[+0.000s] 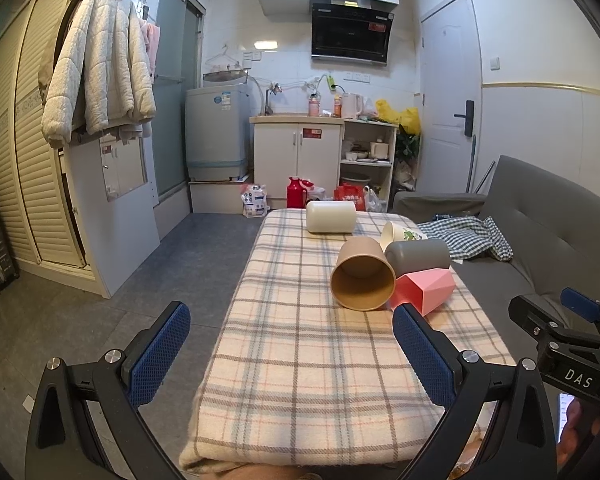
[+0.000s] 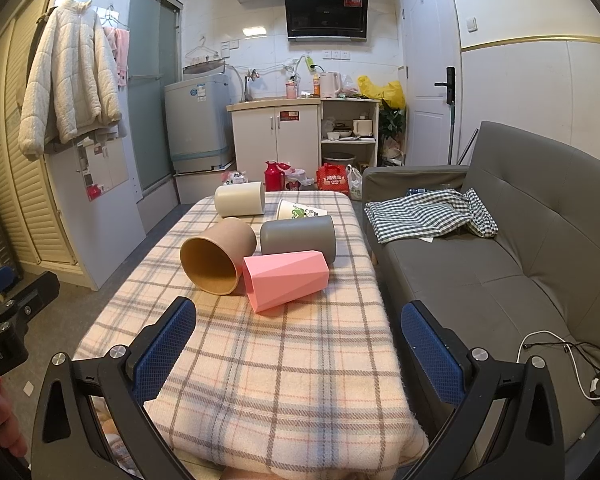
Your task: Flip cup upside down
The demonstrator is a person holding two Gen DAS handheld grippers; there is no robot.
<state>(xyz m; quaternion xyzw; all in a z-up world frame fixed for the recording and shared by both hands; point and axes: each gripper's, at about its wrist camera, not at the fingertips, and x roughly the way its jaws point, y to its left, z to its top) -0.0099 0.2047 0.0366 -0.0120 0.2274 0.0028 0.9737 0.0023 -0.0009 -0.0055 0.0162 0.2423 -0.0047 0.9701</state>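
Observation:
Several cups lie on their sides on the plaid-covered table [image 1: 300, 360] [image 2: 284, 360]. A brown paper cup [image 1: 363, 274] [image 2: 216, 254] has its mouth toward me. Beside it lie a pink faceted cup [image 1: 424, 286] [image 2: 286, 280], a grey cup [image 1: 418, 256] [image 2: 298, 238], a white printed cup [image 1: 402, 234] [image 2: 300, 210] and a cream cup [image 1: 331, 217] [image 2: 240, 199]. My left gripper [image 1: 292, 344] is open and empty, short of the cups. My right gripper [image 2: 298, 344] is open and empty, just short of the pink cup.
A grey sofa [image 2: 500, 264] with a checked cloth [image 2: 428, 212] stands right of the table. A white cable [image 2: 560, 364] lies on the sofa seat. Beyond the table are a red flask [image 1: 295, 192], bags, a cabinet [image 1: 300, 152] and a washing machine [image 1: 216, 132].

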